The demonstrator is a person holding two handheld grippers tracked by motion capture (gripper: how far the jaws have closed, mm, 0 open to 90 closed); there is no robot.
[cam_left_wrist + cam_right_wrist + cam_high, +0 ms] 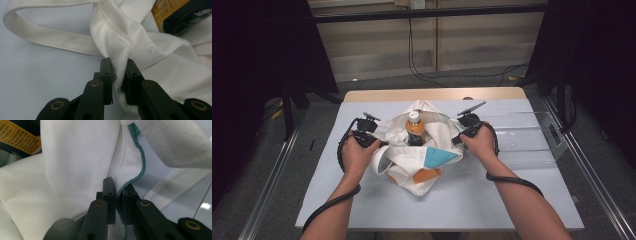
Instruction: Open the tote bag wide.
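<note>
Flanking the tote bag (412, 160) (bottle (414, 131) inside), a seemingly clear tray (532, 137) sits right.

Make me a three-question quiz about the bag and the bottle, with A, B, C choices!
1. Where is the bottle?
A. inside the bag
B. on the floor
C. beside the bag

2. What colour is the bottle's cap?
A. red
B. white
C. black

3. What is the left gripper doing?
A. hanging open
B. pinching the bag's cloth
C. holding the bottle

Answers: 1 A, it stands up out of the bag's open mouth; 2 B, the high view shows a white cap; 3 B, white cloth sits squeezed between its jaws.
</note>
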